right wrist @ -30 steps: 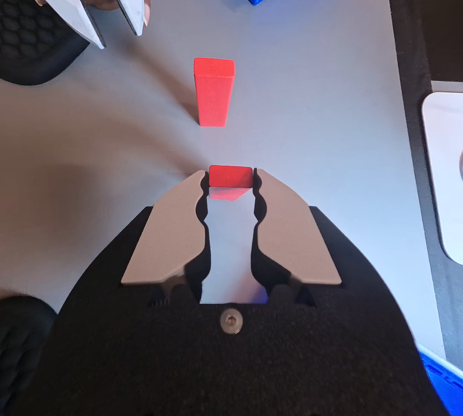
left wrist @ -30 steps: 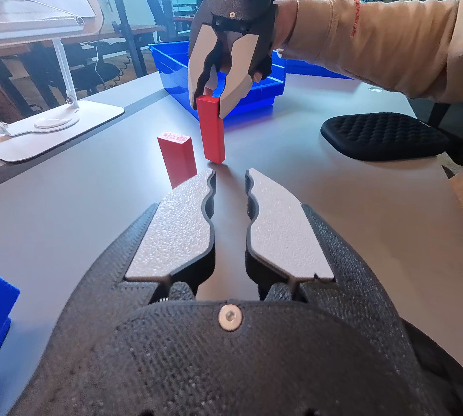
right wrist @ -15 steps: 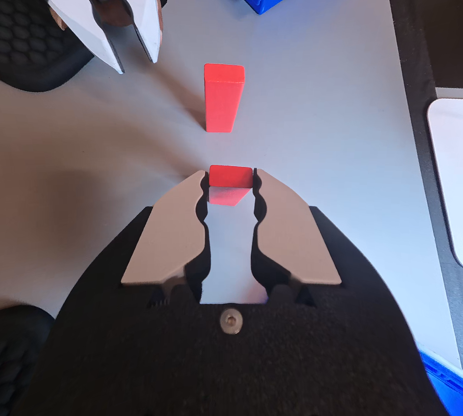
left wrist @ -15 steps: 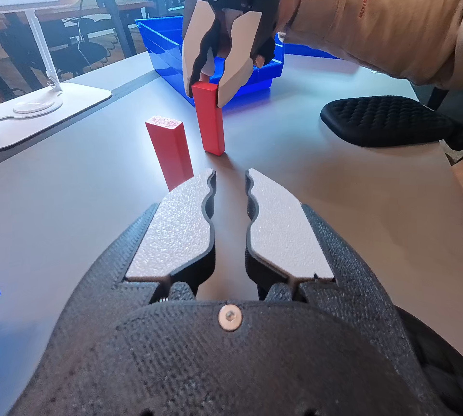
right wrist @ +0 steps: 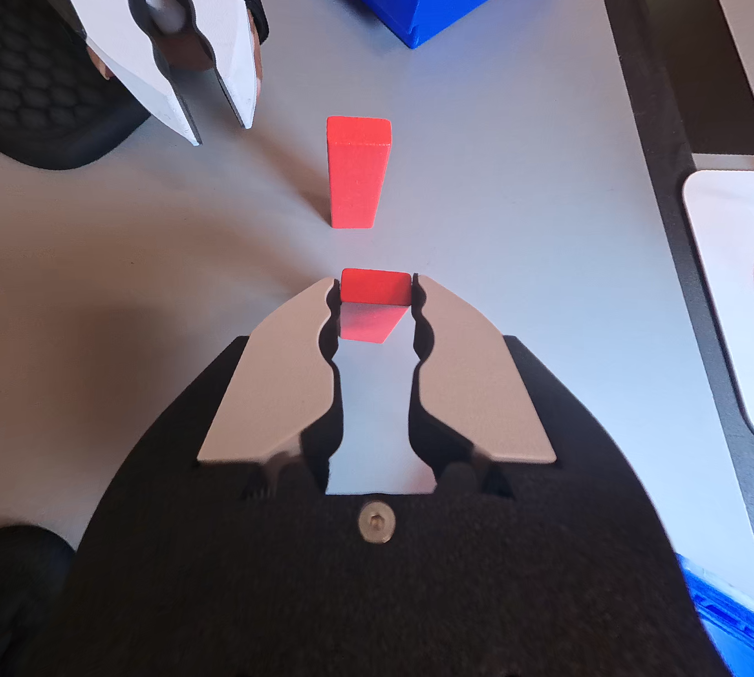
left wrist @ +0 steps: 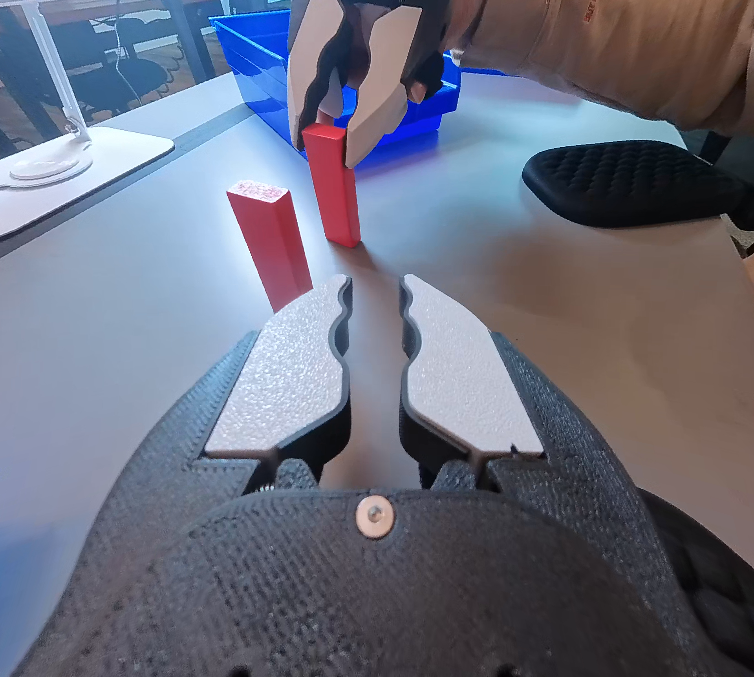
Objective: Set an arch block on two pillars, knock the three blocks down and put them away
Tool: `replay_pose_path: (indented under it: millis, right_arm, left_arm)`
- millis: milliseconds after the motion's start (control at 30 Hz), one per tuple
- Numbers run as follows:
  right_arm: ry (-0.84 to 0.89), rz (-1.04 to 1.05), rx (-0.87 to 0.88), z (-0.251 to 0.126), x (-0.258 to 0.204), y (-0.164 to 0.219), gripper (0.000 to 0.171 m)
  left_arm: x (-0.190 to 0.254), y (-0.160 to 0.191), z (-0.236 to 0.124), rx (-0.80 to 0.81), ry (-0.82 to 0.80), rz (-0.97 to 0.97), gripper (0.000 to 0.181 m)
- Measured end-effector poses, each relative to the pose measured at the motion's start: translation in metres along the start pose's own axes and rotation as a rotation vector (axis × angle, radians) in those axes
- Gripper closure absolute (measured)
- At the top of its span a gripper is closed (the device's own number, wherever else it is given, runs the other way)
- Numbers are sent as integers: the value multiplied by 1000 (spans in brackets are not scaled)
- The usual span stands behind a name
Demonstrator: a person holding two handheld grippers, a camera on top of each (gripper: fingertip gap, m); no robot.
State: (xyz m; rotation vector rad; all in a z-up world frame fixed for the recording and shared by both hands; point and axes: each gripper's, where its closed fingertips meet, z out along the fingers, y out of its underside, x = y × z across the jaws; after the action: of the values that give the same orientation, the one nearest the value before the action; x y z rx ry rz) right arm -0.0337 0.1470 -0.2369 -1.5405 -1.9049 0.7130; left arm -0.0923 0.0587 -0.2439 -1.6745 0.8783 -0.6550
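Observation:
Two red pillar blocks are on the grey table. One pillar stands free and upright; it also shows in the right wrist view. My right gripper is shut on the top of the other pillar, which stands on the table. In the left wrist view this gripper comes down from above onto that pillar. My left gripper is open a little and empty, low over the table just in front of the free pillar. It also shows in the right wrist view. No arch block is in view.
A blue bin sits behind the pillars. Another blue bin lies past my left gripper, and a blue edge shows near my right gripper. A black cushioned pad lies to the right. A white lamp base stands left. Some 11 cm of space lies between my two pairs of fingers.
My left gripper has moved forward, nearer to the two pillars. My right gripper keeps its hold on the pillar, which stays on the table.

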Motion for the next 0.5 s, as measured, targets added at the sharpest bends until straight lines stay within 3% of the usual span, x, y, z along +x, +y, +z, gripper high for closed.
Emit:
replay_pose_path:
  millis: [500]
  right_arm:
    - [-8, 8, 77, 6, -1, -6, 138]
  left_arm:
    - [2, 4, 2, -18, 13, 2, 160]
